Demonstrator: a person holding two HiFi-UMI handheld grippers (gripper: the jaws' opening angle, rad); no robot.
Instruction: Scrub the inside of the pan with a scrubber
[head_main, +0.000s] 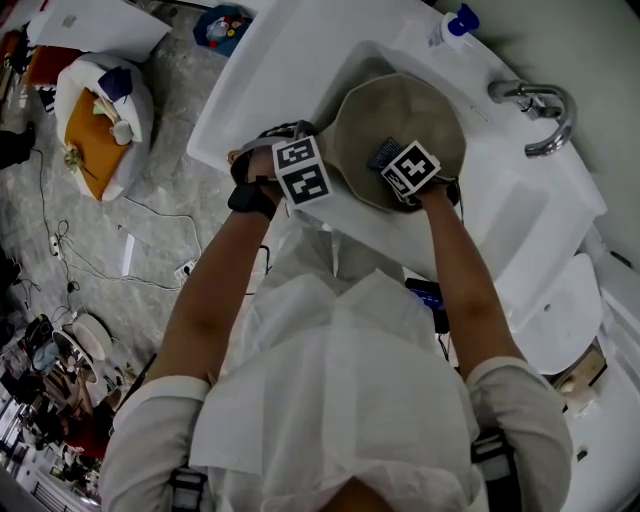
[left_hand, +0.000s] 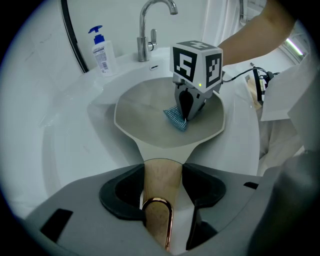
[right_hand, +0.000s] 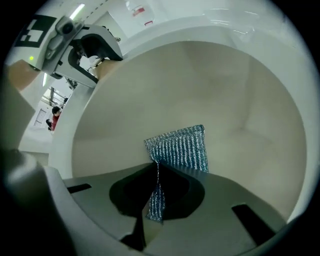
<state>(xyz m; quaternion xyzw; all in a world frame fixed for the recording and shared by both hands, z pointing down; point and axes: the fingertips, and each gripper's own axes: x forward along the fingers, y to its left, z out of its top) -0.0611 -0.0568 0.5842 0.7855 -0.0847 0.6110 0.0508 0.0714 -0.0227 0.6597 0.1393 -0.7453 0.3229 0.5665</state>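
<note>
Pan (head_main: 400, 100): lying in the white sink (head_main: 250, 70); rigid, probably slick; its handle (left_hand: 161, 172) is offering the surest hold.
Left gripper (left_hand: 160, 200): clamping that wooden handle.
Scrubber (right_hand: 180, 147): soft, light mesh, lying inside the pan.
Right gripper (right_hand: 156, 195): pinching the scrubber's near edge.

The round beige pan (left_hand: 150, 117) has a blue ribbed scrubber (left_hand: 176, 119) touching its inner floor.

Inside the pan (left_hand: 150, 117), bare floor lies open around the right tongs (left_hand: 185, 118), bounded by its sloping wall, while the faucet (left_hand: 147, 31) and soap bottle (left_hand: 103, 53) stand behind on the sink (left_hand: 65, 127) rim.
</note>
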